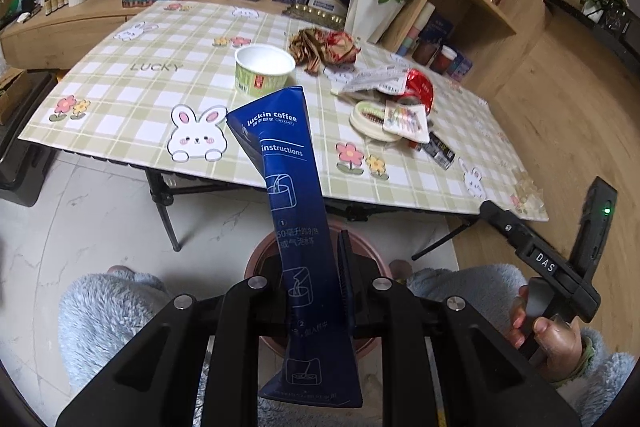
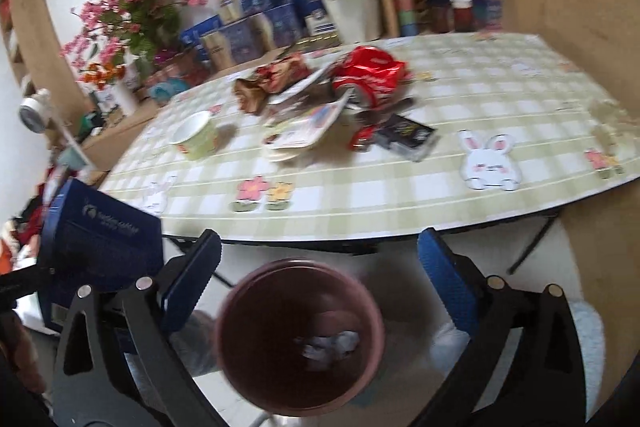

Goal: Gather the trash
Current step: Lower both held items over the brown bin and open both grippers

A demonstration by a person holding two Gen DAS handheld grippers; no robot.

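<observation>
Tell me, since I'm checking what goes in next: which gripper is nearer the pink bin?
Right. The right gripper hangs open directly over the pink bin; the left gripper, shut on the blue coffee sachet, is off to its side.

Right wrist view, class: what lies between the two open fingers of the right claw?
The pink bin on the floor, with crumpled white paper at its bottom. The right claw is open and holds nothing; this shows in the right wrist view.

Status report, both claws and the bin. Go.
Left claw shut on coffee sachet, above bin. Right claw open, empty, over bin. Nothing in the way.
</observation>
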